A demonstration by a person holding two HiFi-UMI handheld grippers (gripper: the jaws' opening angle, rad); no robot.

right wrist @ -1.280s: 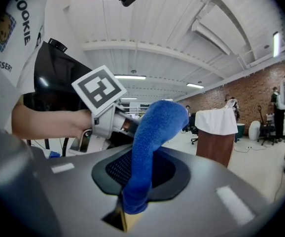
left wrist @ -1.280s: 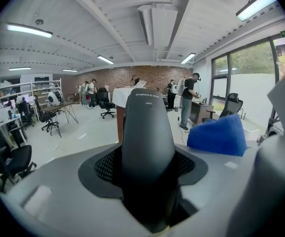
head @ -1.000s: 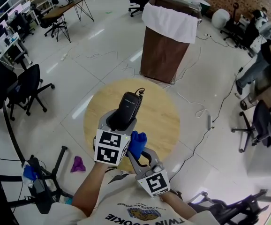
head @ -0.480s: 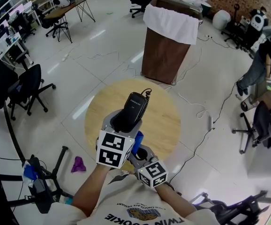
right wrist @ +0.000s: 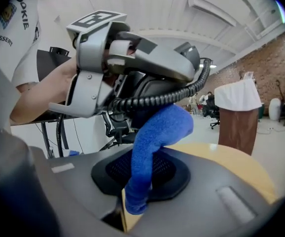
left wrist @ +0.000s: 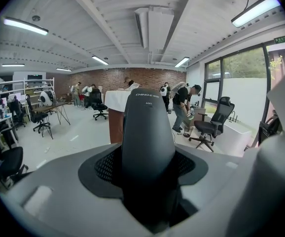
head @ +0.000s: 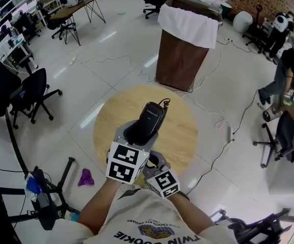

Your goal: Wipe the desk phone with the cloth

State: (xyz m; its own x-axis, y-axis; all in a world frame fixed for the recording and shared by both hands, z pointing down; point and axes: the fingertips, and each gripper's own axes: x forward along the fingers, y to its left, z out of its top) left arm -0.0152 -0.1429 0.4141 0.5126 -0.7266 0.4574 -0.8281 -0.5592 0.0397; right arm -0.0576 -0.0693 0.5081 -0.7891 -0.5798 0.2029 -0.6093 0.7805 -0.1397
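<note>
Handset held up over the round desk, cloth gripper tucked in behind it.
The left gripper (head: 133,134) is clenched on the black phone handset (head: 152,117), which points away from the person above the round wooden desk (head: 181,136), its coiled cord (right wrist: 157,98) trailing from the near end. The right gripper (right wrist: 132,201) pinches a blue cloth (right wrist: 157,132) between its jaws; the cloth's free end curls up against the underside of the left gripper, just beside the cord.
</note>
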